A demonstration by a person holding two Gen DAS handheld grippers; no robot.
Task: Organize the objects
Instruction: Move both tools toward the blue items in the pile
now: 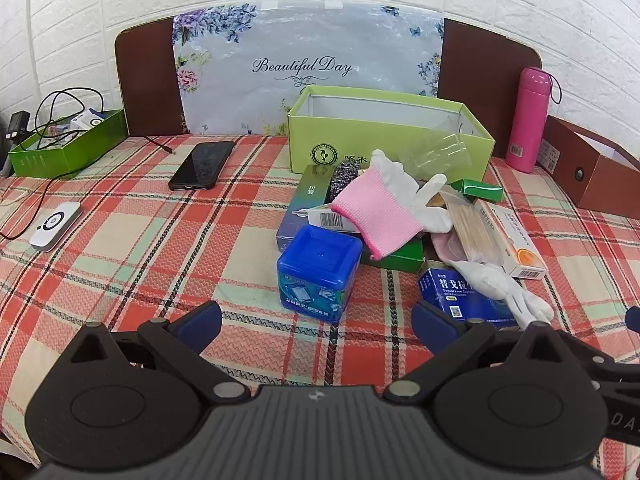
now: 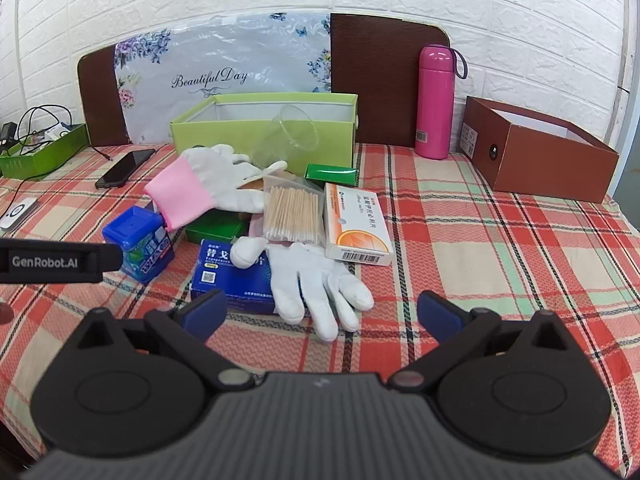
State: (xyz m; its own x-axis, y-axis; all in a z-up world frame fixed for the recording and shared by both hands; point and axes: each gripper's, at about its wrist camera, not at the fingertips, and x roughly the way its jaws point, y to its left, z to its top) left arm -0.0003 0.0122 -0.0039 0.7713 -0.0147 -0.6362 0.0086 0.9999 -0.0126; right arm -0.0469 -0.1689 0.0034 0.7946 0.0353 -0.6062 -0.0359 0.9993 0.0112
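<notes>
A pile of small items lies on the plaid cloth in front of an open light-green box [image 1: 384,136] [image 2: 264,128]. It holds a blue square jar [image 1: 318,272] [image 2: 140,242], a pink-cuffed white glove [image 1: 380,208] [image 2: 204,184], a second white glove [image 2: 320,284] [image 1: 504,284], a blue medicine box [image 2: 228,276] [image 1: 456,292], a bag of cotton swabs [image 2: 294,212], an orange-white medicine box [image 2: 356,228] and a clear plastic cup [image 2: 288,132]. My left gripper [image 1: 316,324] is open just short of the jar. My right gripper [image 2: 322,312] is open over the second glove.
A black phone [image 1: 202,166], a white device [image 1: 56,224] and a dark-green tray [image 1: 68,144] with cables lie at the left. A pink bottle [image 2: 436,100] and an open brown box [image 2: 540,156] stand at the right. A headboard and a brick wall are behind.
</notes>
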